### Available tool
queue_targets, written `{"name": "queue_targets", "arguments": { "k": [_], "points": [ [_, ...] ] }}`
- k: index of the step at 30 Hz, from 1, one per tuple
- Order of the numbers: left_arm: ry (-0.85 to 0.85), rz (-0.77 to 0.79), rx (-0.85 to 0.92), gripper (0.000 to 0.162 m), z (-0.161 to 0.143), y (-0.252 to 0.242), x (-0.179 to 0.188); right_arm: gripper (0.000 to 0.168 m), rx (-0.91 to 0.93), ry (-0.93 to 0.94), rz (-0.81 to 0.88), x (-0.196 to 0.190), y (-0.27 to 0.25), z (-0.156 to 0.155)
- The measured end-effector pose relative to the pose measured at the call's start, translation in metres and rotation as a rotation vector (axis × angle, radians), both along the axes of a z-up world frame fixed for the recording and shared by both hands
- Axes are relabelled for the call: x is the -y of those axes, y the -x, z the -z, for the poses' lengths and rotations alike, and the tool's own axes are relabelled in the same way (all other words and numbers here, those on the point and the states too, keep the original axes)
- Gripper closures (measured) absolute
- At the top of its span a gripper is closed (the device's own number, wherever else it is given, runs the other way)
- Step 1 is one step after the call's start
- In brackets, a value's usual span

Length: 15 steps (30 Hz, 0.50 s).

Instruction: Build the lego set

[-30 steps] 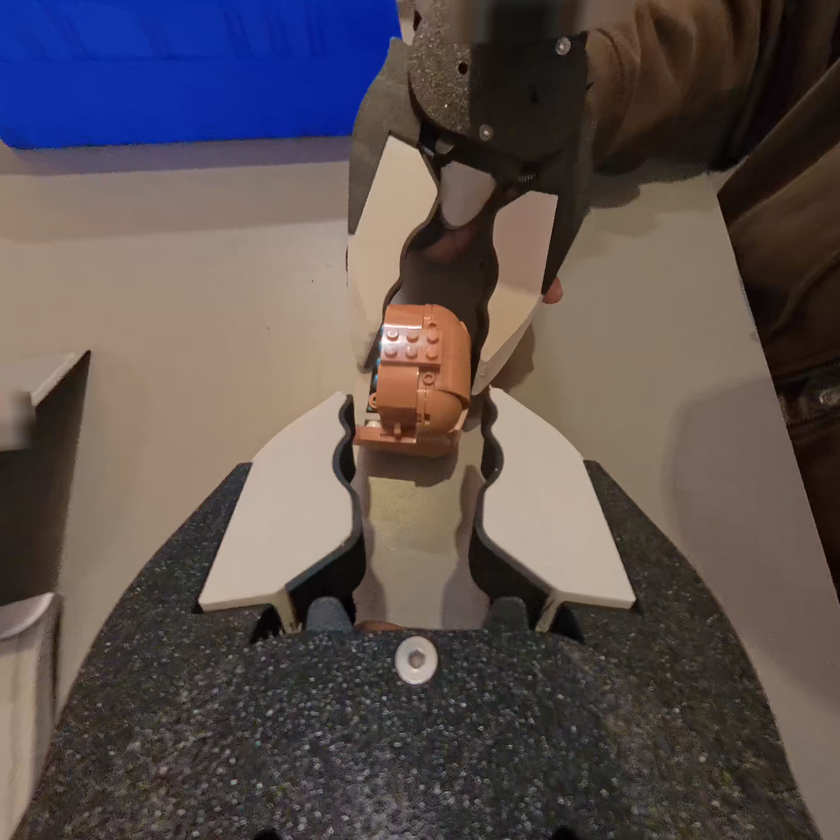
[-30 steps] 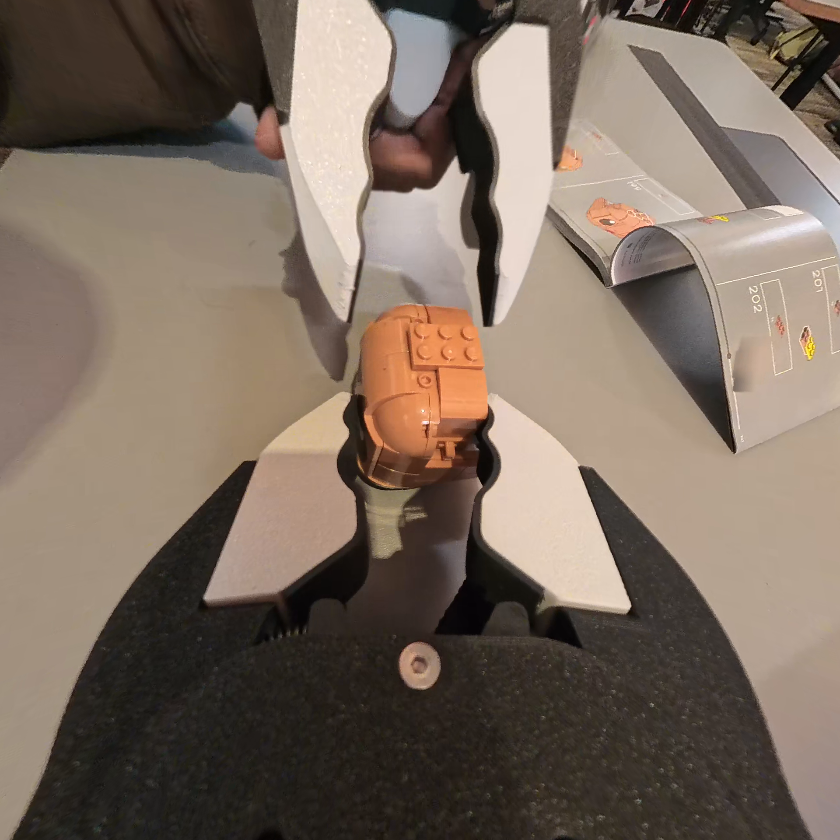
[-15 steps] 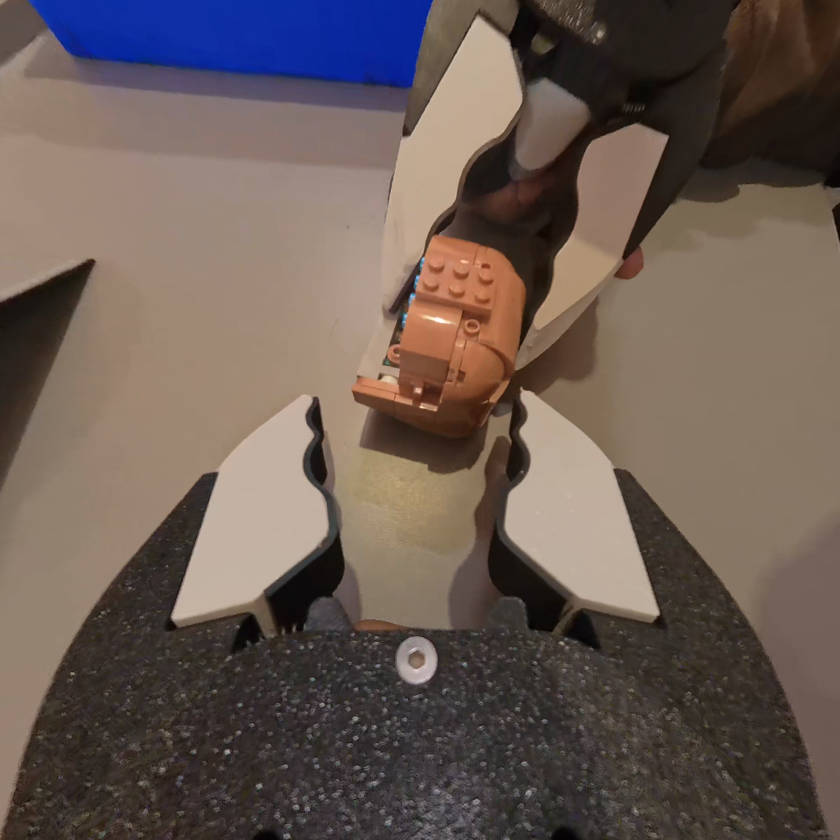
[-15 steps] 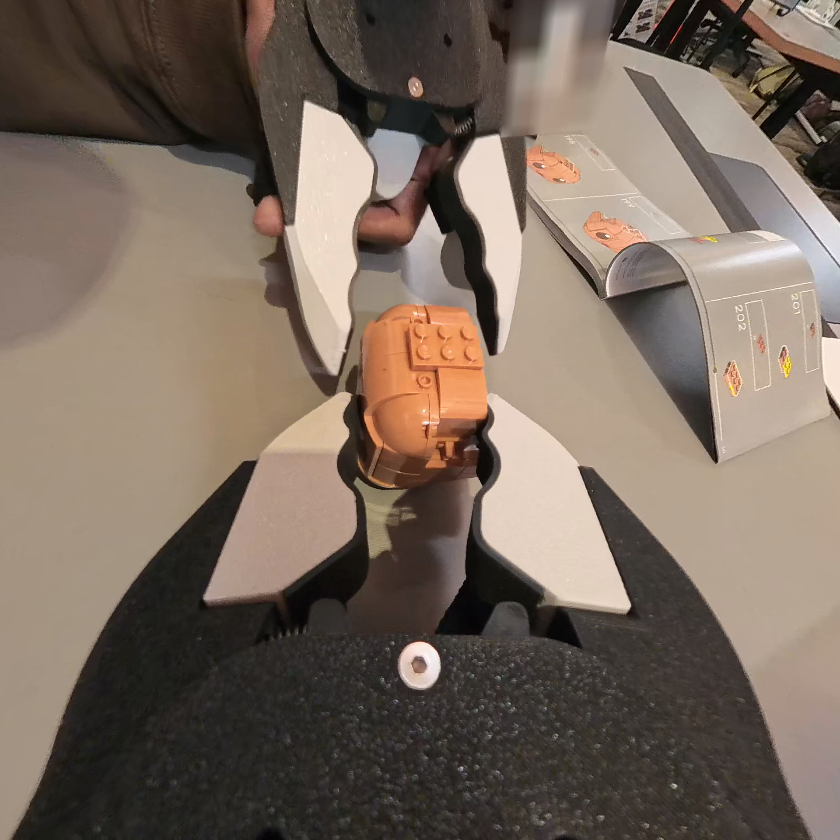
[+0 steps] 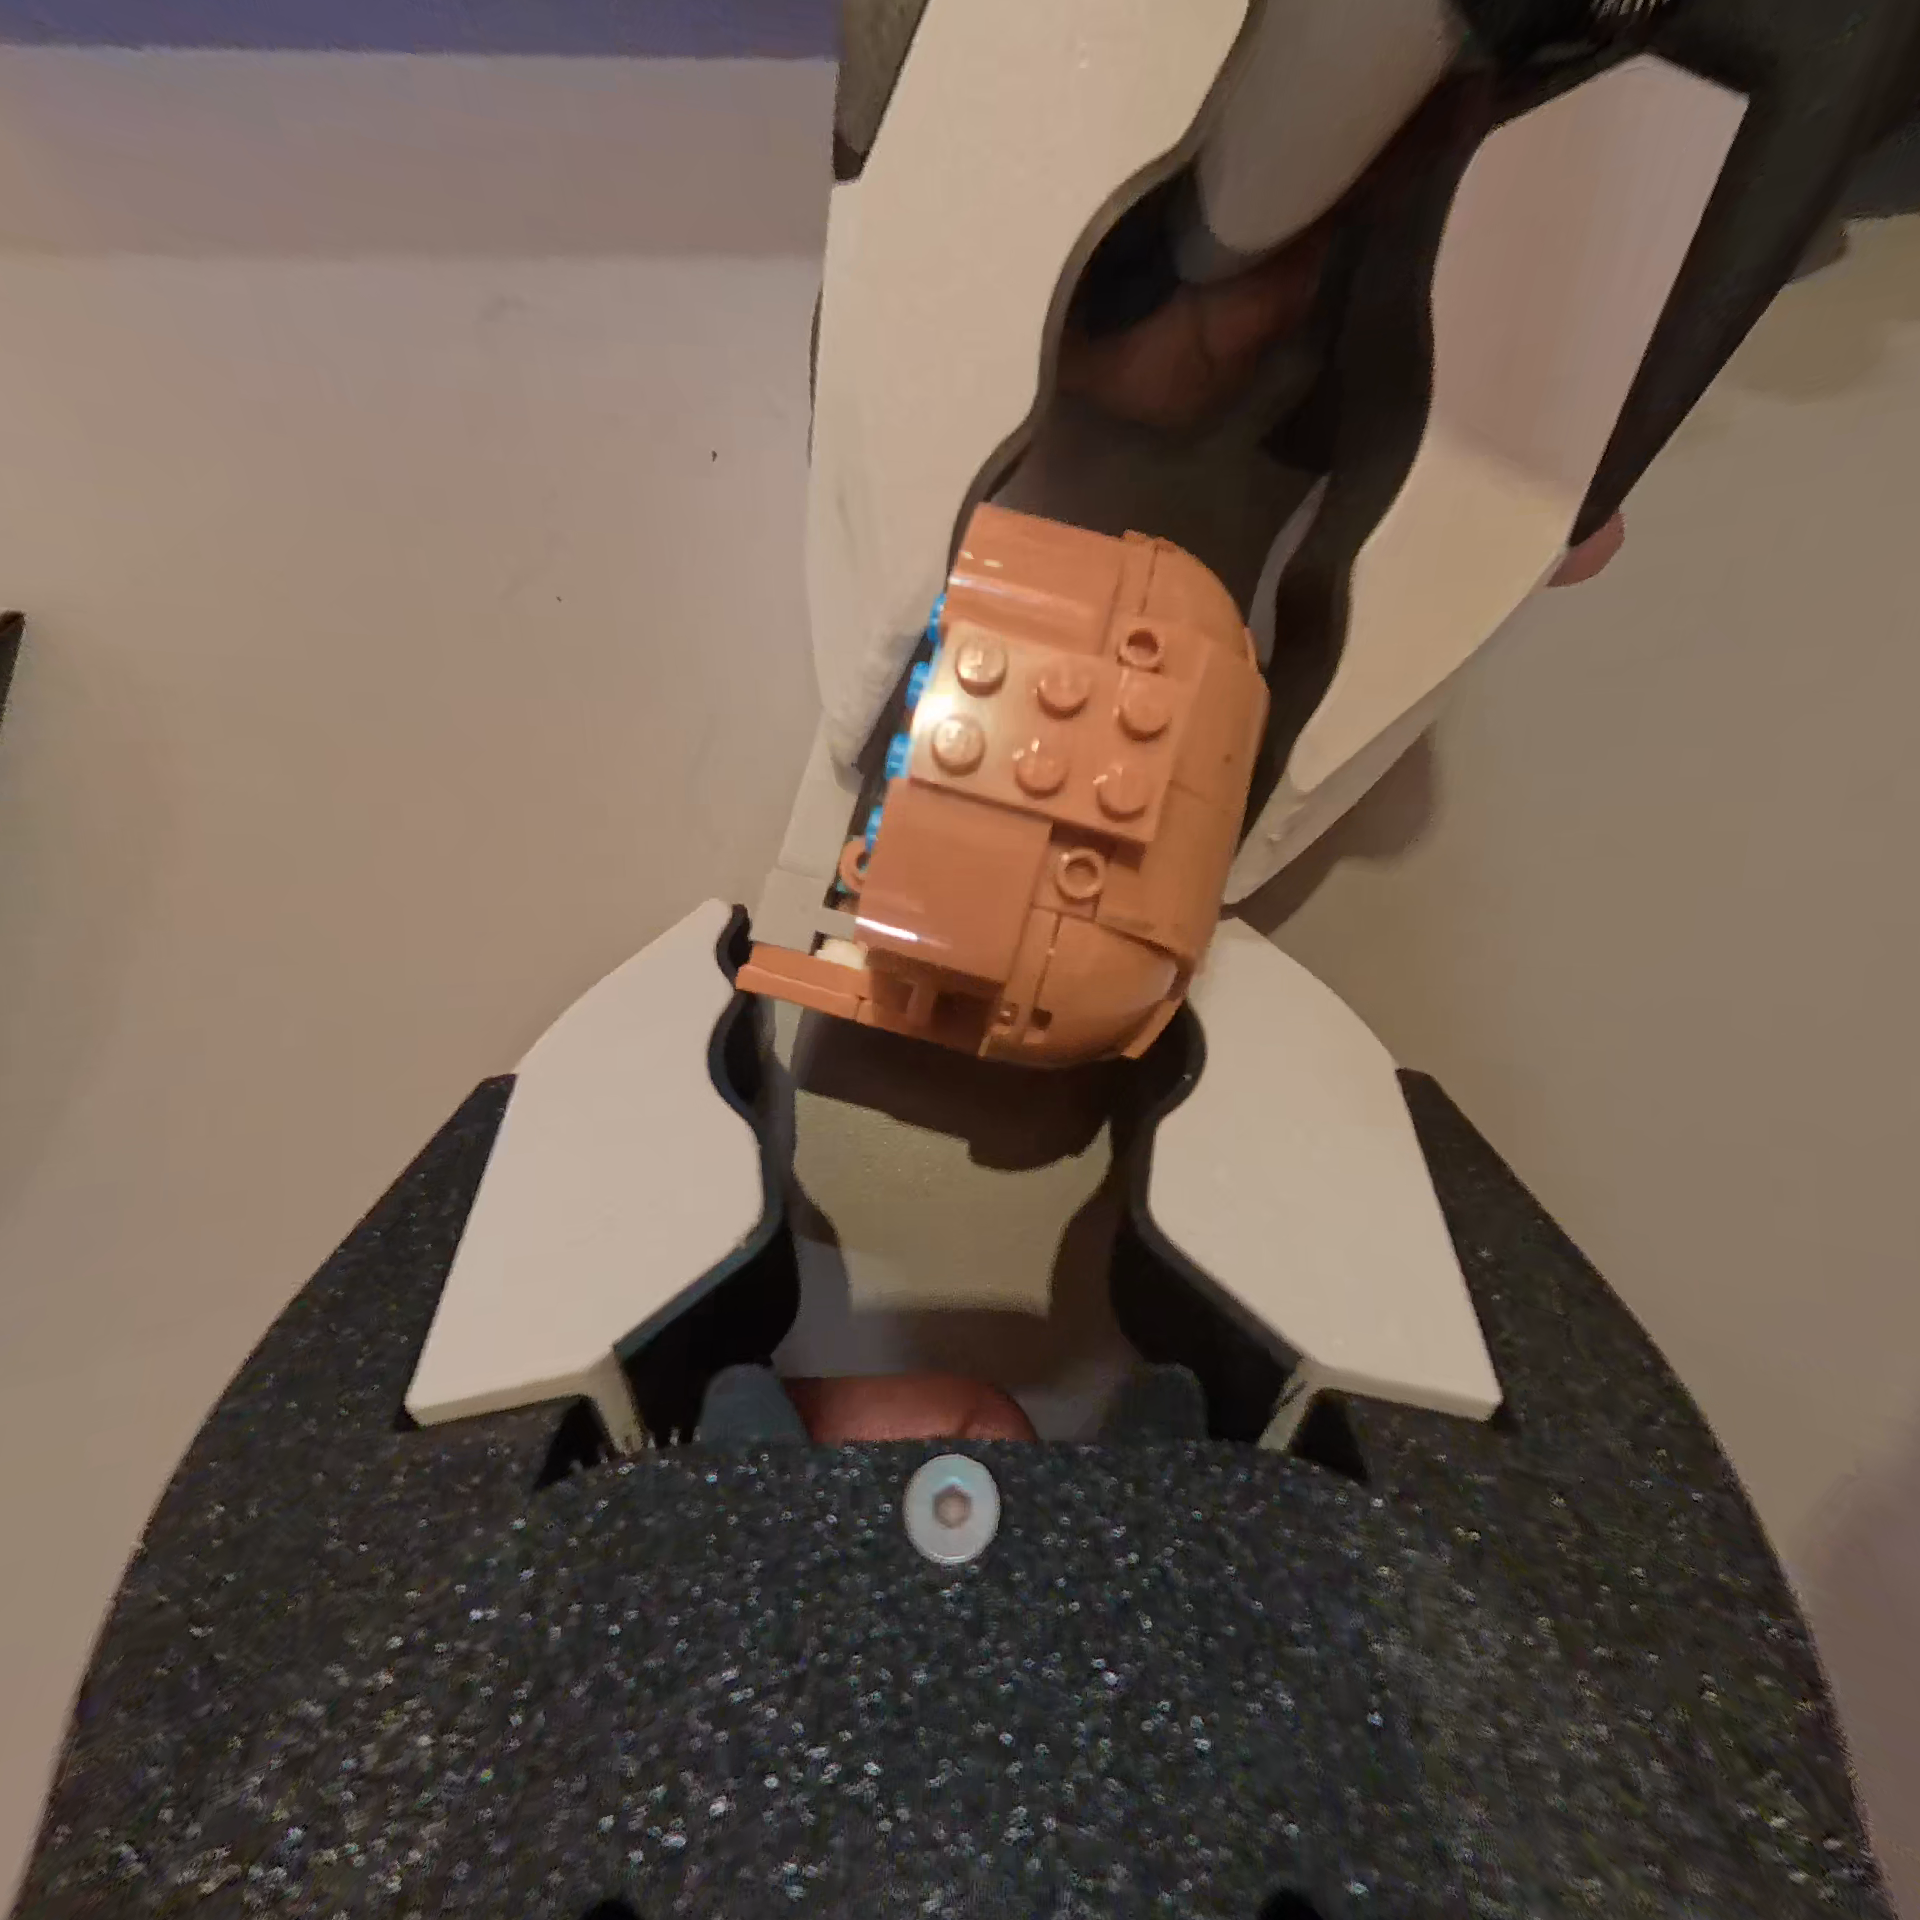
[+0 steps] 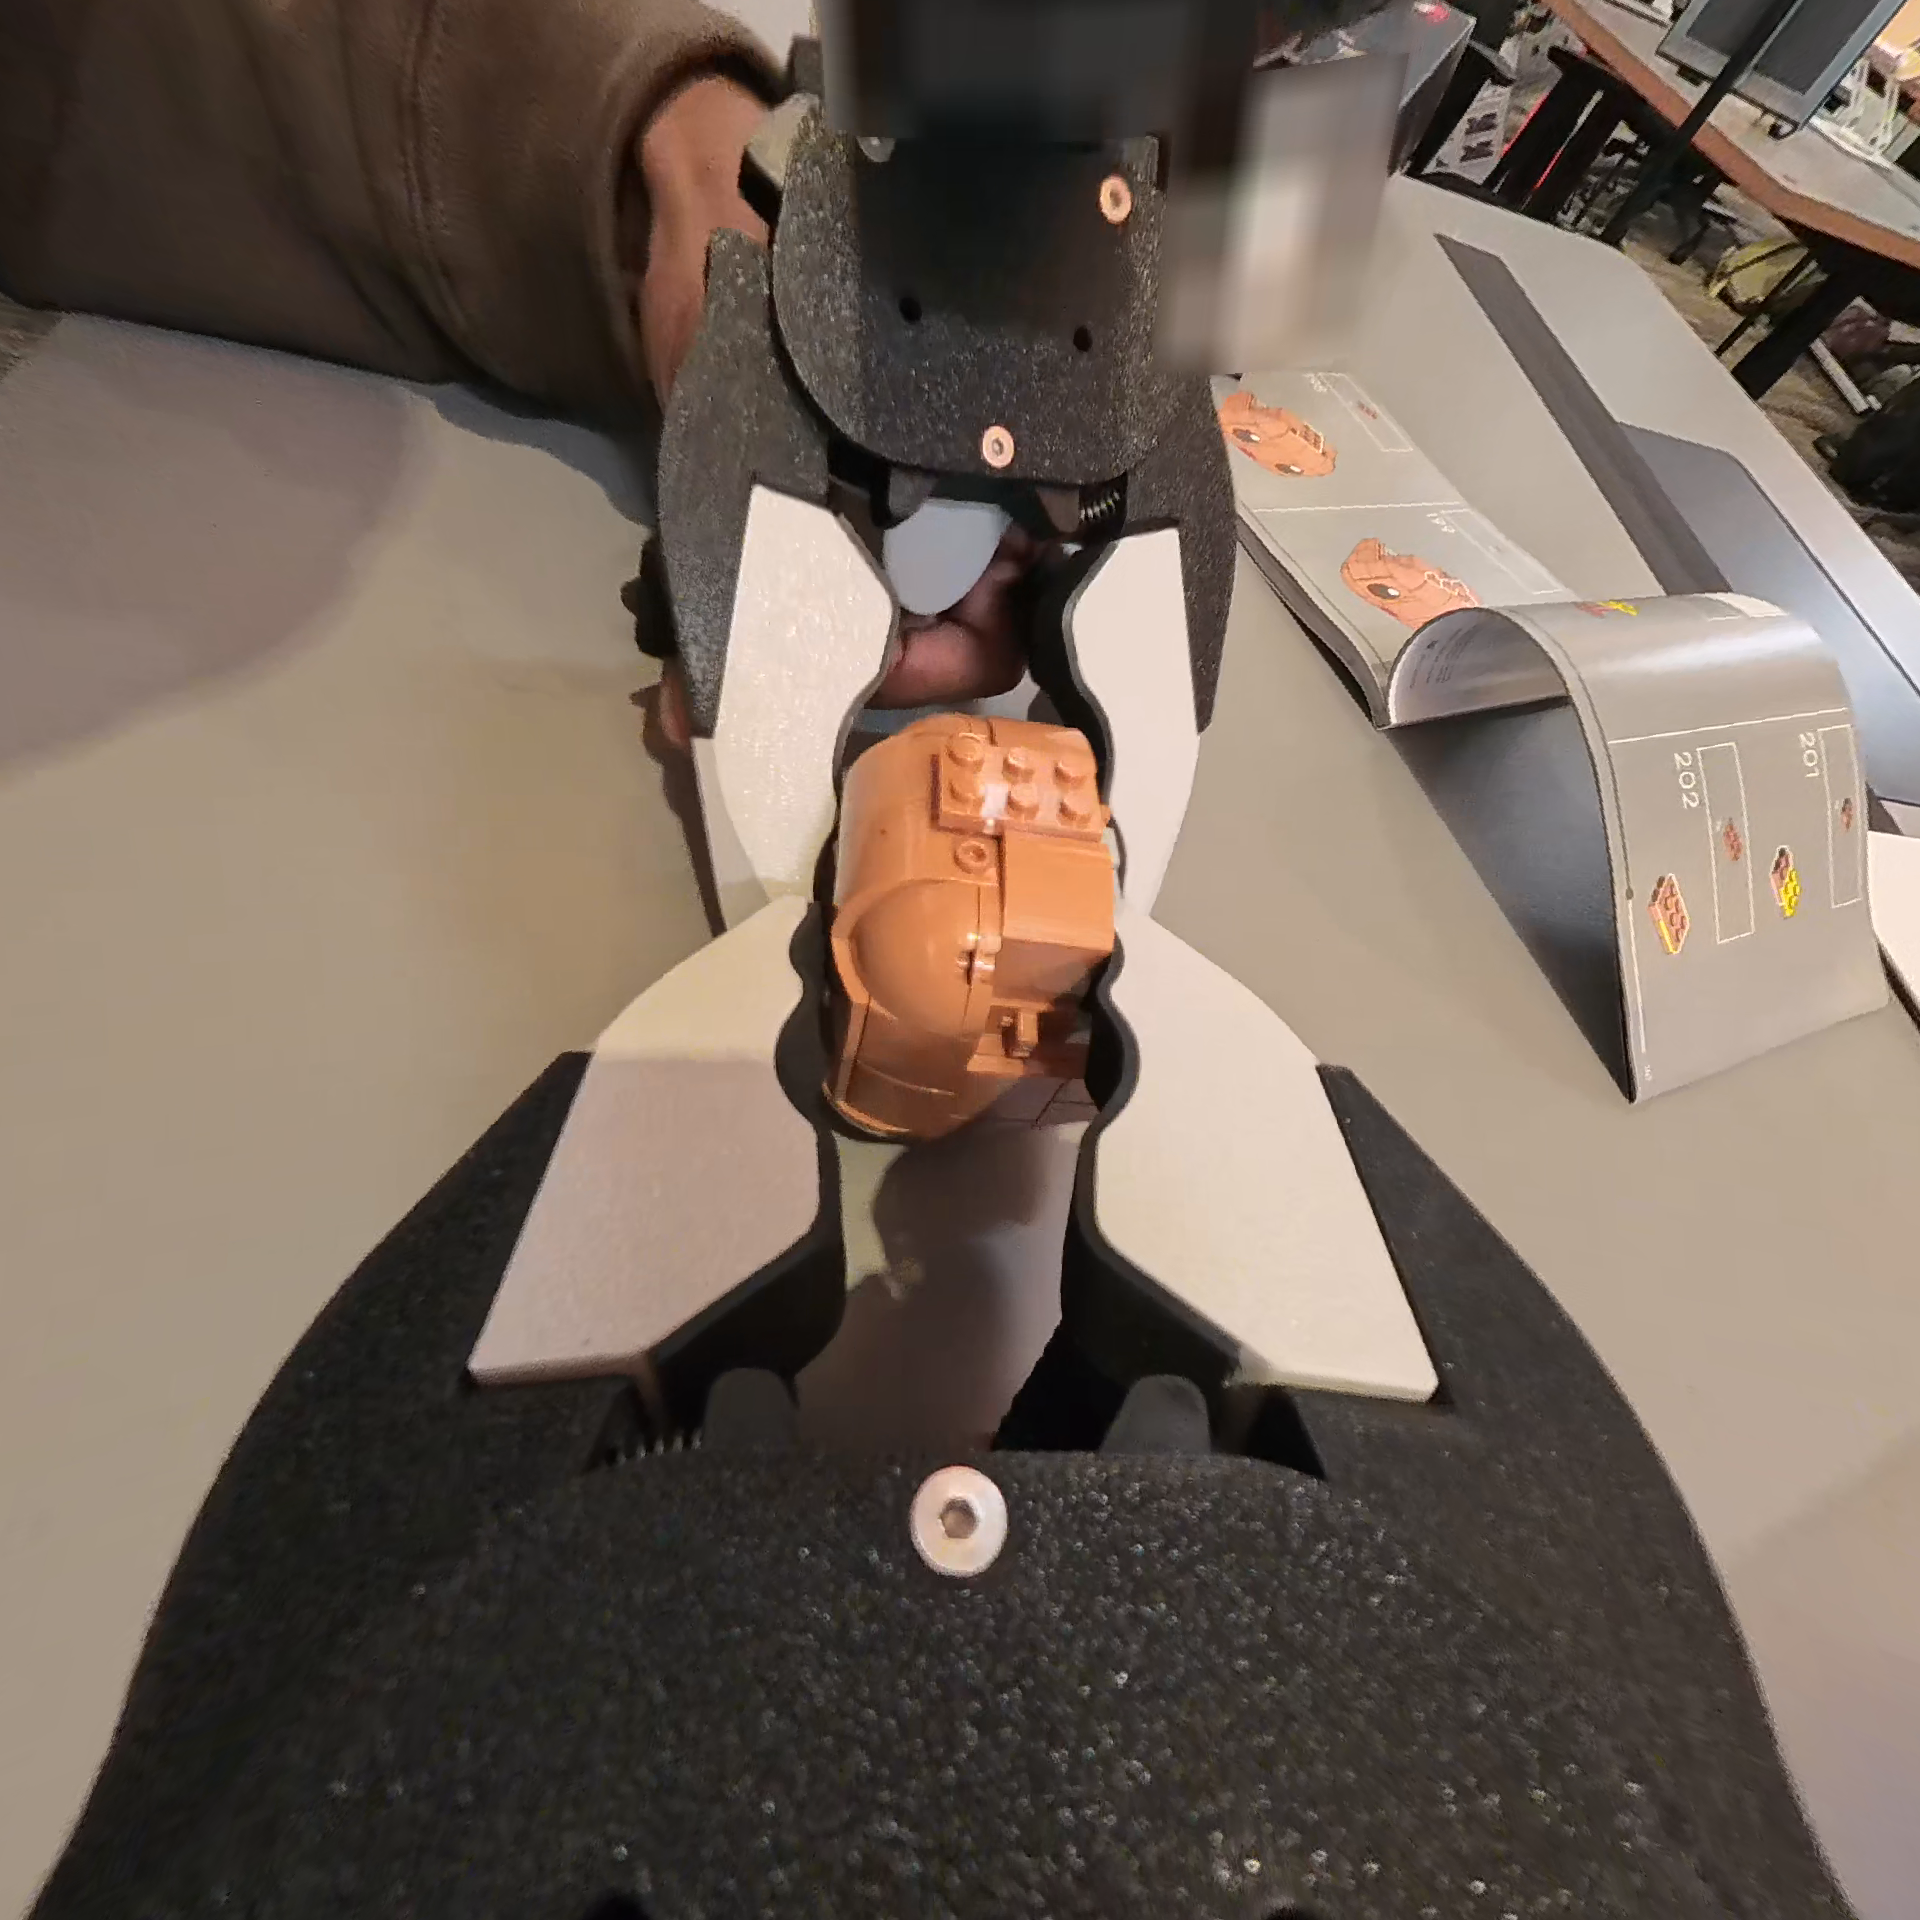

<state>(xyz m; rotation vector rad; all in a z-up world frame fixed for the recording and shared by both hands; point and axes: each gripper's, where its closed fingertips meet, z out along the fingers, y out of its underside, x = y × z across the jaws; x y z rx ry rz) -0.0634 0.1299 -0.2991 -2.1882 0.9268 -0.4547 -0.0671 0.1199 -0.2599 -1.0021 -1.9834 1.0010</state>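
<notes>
Right wrist view shows the right gripper [image 6: 961,997] clamped on an orange-brown lego build [image 6: 966,925], its two pale fingers pressed against the rounded flanks of the model above the grey table [image 6: 312,831]. The build is a rounded block with a two-by-three studded plate on top and small blue studs along one side, seen in the left wrist view [image 5: 1013,821]. Facing it from the far side, the left gripper [image 6: 961,821] has its fingers spread to either side of the same model, the tips lying close along it; whether they actually press on it cannot be told. In the left wrist view the left gripper [image 5: 966,987] is parted wide, with the model's lower edge just between its fingertips, while the right gripper [image 5: 1039,862] grasps the build from beyond. An open instruction booklet [image 6: 1621,748] lies on the table to the right, one page curled upward. A brown sleeve [image 6: 343,177] rests at the table's far edge.
</notes>
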Motion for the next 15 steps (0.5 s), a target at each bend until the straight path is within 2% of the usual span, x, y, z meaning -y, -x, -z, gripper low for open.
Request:
{"name": "queue_targets", "arguments": {
  "k": [7,10,12,15],
  "points": [
    [0.024,0.012,0.061,0.089,-0.004,-0.001,0.001,0.118,-0.015,-0.006,0.009,-0.003,0.000,-0.002],
    [0.027,0.008,0.068,0.089,-0.005,-0.001,0.001,0.111,-0.024,-0.013,0.005,-0.005,-0.002,-0.002],
    [0.023,0.009,0.058,0.089,-0.004,-0.001,0.001,0.104,-0.024,0.036,-0.029,0.000,-0.005,-0.006],
    [0.017,0.007,0.043,0.090,-0.003,-0.001,0.001,0.104,-0.044,0.088,-0.044,0.002,-0.006,-0.016]
  ]
}}
